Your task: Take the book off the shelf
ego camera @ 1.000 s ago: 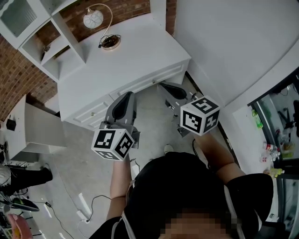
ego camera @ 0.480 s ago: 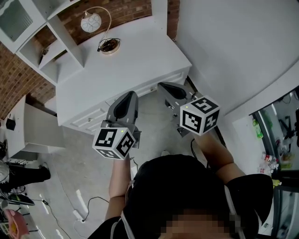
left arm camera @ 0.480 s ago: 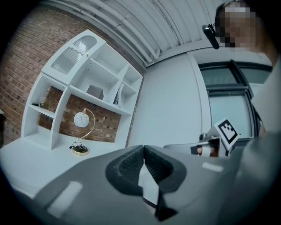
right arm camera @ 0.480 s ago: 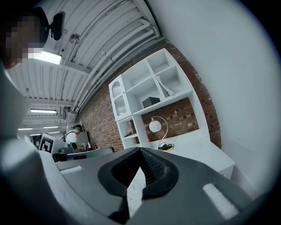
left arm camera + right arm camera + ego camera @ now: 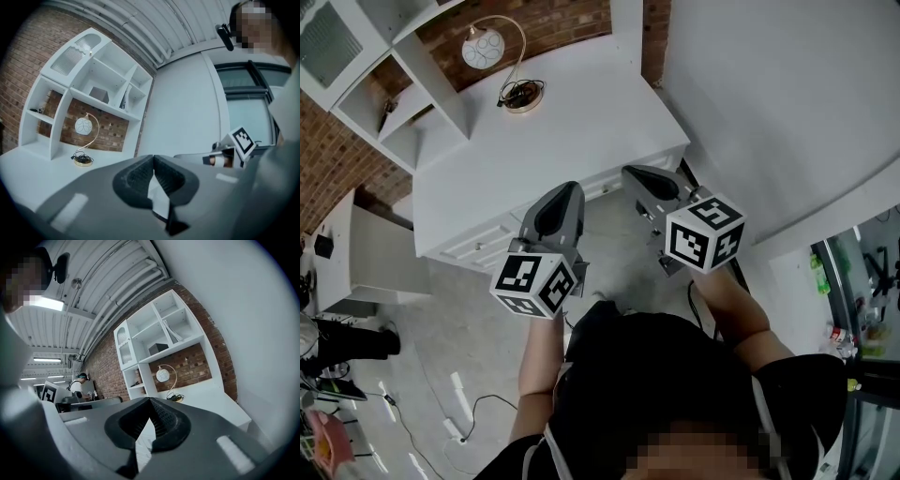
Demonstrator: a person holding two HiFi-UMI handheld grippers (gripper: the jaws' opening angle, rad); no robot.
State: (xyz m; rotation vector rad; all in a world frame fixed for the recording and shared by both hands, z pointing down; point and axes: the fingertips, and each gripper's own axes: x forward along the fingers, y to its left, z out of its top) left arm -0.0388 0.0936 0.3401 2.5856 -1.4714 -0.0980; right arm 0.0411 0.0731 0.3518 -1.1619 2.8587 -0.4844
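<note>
The book [image 5: 125, 97] is thin and pale and leans in an upper compartment of the white shelf unit [image 5: 70, 91]. It also shows as the leaning book [image 5: 172, 331] in the right gripper view. In the head view the shelf unit [image 5: 412, 89] stands on the desk's far left, and I cannot make the book out there. My left gripper [image 5: 566, 189] and right gripper [image 5: 631, 172] hang side by side over the floor in front of the desk, far from the shelves. Both are shut with nothing held, the left gripper [image 5: 153, 157] and right gripper [image 5: 150, 399] each meeting at the tips.
A globe lamp [image 5: 483, 49] with a round base stands on the white desk [image 5: 581, 112], which has drawers [image 5: 487, 234] in its front. A dark box [image 5: 158, 348] sits in a middle shelf compartment. A white wall closes the right side. A low cabinet [image 5: 366, 267] and cables [image 5: 459, 427] lie left.
Both grippers have edged slightly forward toward the desk front. Their jaws stayed shut.
</note>
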